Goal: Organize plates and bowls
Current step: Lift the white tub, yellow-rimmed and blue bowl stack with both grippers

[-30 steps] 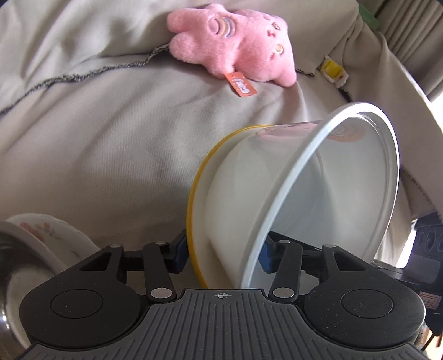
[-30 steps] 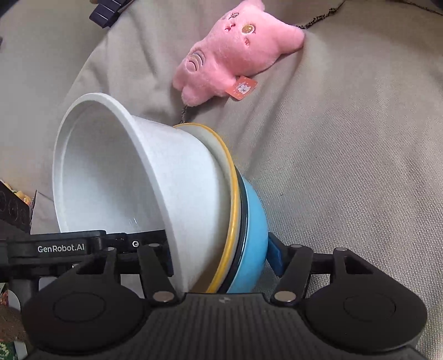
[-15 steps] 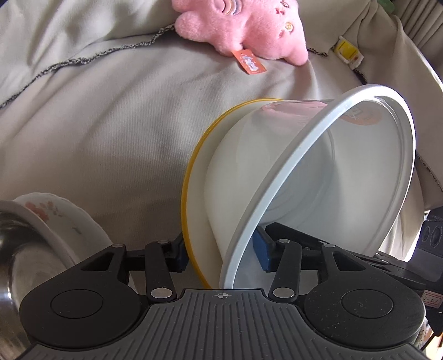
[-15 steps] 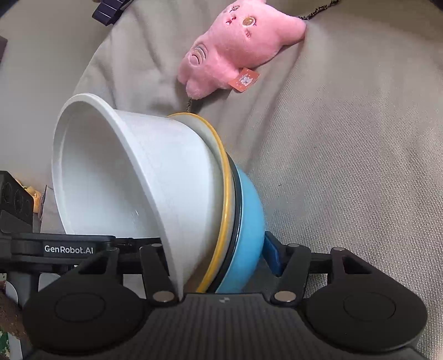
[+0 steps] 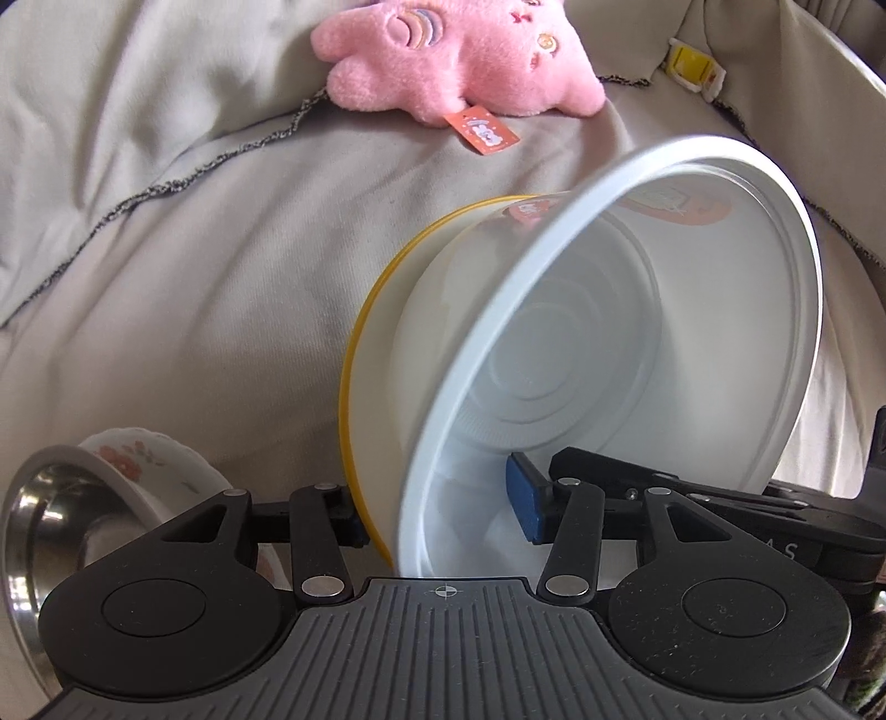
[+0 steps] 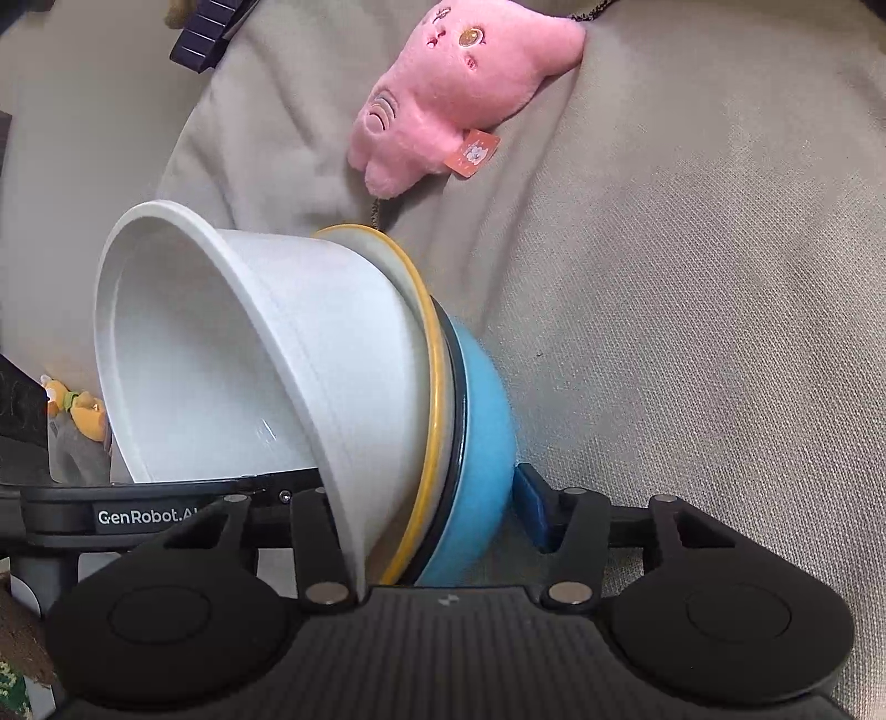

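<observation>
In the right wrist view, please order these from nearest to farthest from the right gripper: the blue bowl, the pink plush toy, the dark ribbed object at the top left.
1. The blue bowl, outermost of the nested stack between the right gripper's fingers.
2. The pink plush toy, lying on the beige cloth beyond the stack.
3. The dark ribbed object, at the top left edge, past the toy.

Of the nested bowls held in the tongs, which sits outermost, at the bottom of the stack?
The blue bowl: its rounded outside shows, with the yellow-rimmed bowl and white bowl nested inside.

Nested bowls (image 6: 310,360) before plush toy (image 6: 443,105)
</observation>
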### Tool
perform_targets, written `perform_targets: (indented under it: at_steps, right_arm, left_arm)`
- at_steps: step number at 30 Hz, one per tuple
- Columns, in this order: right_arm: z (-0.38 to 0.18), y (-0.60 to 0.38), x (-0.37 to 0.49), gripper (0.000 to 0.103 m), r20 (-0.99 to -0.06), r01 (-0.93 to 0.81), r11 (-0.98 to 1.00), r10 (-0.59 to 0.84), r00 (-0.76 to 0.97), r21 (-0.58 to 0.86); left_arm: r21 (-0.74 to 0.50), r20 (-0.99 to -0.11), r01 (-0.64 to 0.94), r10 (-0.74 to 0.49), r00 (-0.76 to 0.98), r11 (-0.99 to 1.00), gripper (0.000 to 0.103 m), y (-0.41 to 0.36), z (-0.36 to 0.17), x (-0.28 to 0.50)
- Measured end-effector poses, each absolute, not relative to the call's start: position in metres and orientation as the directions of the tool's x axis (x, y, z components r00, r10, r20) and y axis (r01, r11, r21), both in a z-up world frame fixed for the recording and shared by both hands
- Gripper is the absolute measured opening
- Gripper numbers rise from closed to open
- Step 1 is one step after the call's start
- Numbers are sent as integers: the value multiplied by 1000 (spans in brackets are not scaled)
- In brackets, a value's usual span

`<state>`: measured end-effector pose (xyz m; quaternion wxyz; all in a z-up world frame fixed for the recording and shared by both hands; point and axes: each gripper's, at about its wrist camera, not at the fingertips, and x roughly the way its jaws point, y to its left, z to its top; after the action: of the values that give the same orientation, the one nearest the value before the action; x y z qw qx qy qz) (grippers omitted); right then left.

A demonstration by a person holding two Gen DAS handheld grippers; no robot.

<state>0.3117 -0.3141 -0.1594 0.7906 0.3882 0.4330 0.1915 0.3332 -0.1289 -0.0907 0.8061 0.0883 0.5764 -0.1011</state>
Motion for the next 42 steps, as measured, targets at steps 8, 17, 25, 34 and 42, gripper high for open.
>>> perform_targets:
  at_steps: [8, 17, 25, 34, 42]
  right_arm:
    - [-157, -311, 312, 50, -545, 31, 639, 628, 555, 768]
    - [-158, -306, 313, 49, -540, 19, 634, 641, 545, 773]
    - [-157, -305, 315, 52, -542, 11, 640, 641, 543, 768]
    - [-149, -301, 316, 52, -577, 17, 680, 609, 545, 733]
    - [-140, -293, 312, 52, -570, -26, 702, 598, 564, 711]
  left_arm:
    - [52, -941, 279, -46, 334, 959, 54, -131, -93, 330]
    - [58, -936, 286, -47, 348, 957, 55, -130, -95, 328]
    - [29, -937, 279, -71, 341, 960, 56, -125, -99, 329]
    - [27, -929, 328, -98, 358, 944, 50, -123, -95, 327]
    - [31, -913, 345, -114, 391, 938, 50, -116, -89, 318]
